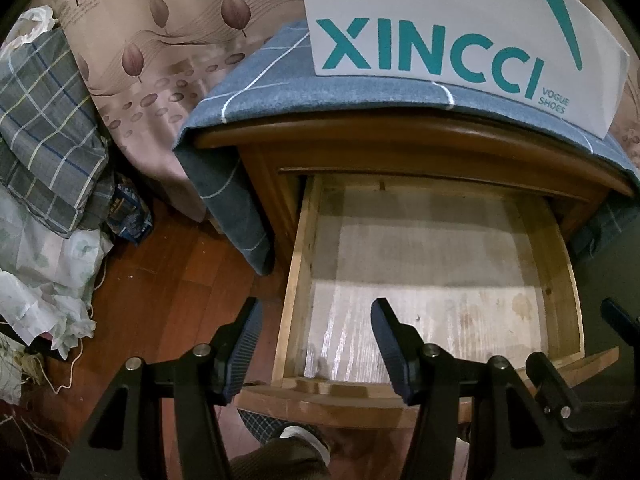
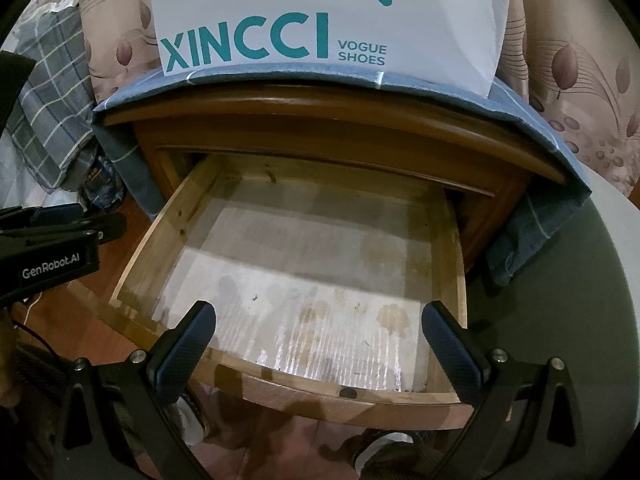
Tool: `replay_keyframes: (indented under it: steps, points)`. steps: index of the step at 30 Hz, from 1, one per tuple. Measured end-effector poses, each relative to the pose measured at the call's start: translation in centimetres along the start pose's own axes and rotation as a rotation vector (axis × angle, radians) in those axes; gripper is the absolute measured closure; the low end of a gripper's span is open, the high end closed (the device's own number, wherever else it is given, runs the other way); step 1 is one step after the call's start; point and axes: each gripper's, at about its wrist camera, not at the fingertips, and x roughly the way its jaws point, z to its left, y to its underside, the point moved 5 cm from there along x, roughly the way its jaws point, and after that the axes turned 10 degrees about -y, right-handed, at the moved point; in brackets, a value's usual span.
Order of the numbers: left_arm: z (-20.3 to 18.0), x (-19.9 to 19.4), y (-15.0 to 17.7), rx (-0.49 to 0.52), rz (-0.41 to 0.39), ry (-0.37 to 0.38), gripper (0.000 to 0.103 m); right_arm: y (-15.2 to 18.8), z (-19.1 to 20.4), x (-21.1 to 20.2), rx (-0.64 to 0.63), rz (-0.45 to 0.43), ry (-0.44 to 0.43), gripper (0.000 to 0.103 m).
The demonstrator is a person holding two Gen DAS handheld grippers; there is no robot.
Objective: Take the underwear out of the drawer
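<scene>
Drawer (image 2: 132, 280) of the wooden bedside cabinet (image 2: 320, 128) is pulled well out toward the near side; its pale, stained bottom is bare in both wrist views. No underwear can be seen anywhere in the drawer or elsewhere in frame, so its whereabouts cannot be told from here; judged from the empty drawer, the garment is either already out or was never in this one. Left gripper (image 1: 316, 340) hangs over the drawer's near left corner, tilted down, jaws about halfway apart with nothing between them. Right gripper (image 2: 320, 344) hangs over the near front rail, jaws spread wide, also holding nothing. Both point down into the drawer, probably so the cameras can look over the inside. A blue checked cloth (image 1: 256, 80) drapes the cabinet top and hangs down its sides, likely as a dust cover. A white shoe box (image 2: 320, 20) stands on the cloth at the far edge; teal print reads "XINCCI VOGUE SHOES". The left gripper's body, seen from the right wrist camera, bears "GenRobot.AI". Folded plaid bedding (image 1: 44, 128) lies far left on the floor side.
</scene>
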Motion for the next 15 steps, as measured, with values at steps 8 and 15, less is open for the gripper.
replay_keyframes:
  steps: [8, 15]
  points:
    - [-0.03, 0.09, 0.17, -0.003, 0.003, 0.001, 0.045, 0.02, 0.07, 0.08, -0.004, 0.003, 0.000, 0.001]
    - [0.04, 0.07, 0.19, 0.000, 0.002, 0.001, 0.045, 0.03, 0.08, 0.10, -0.003, 0.005, -0.004, 0.001]
